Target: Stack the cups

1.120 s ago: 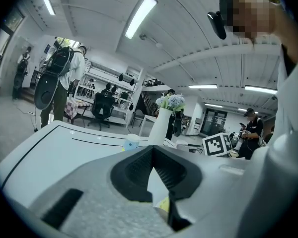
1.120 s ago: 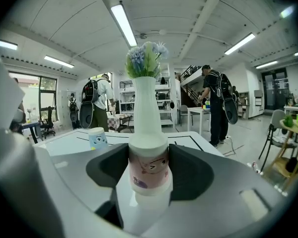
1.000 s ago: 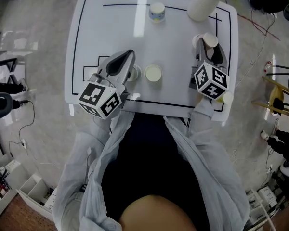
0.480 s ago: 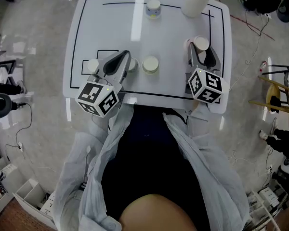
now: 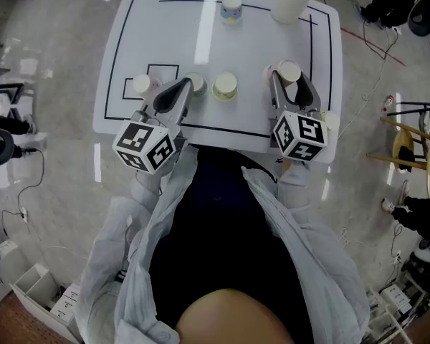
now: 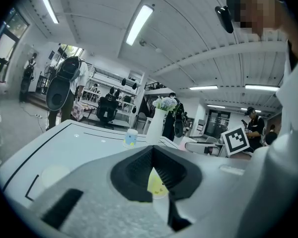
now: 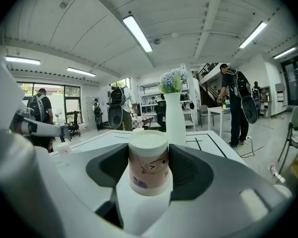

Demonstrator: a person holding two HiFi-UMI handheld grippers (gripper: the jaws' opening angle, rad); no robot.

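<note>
Your right gripper (image 5: 289, 79), jaws gripping the pink cup (image 5: 289, 70), is now nearer the yellow cup (image 5: 225, 85), still right of it: stacking is close. Your left gripper (image 5: 186, 87), jaws closed and empty, sits left of it.

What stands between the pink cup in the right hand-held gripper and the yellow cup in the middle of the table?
Nothing visible. Only bare table lies between the pink cup, clamped in the right hand-held gripper, and the yellow cup.

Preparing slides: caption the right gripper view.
Right gripper shut on a pink cup, flower vase behind it.
</note>
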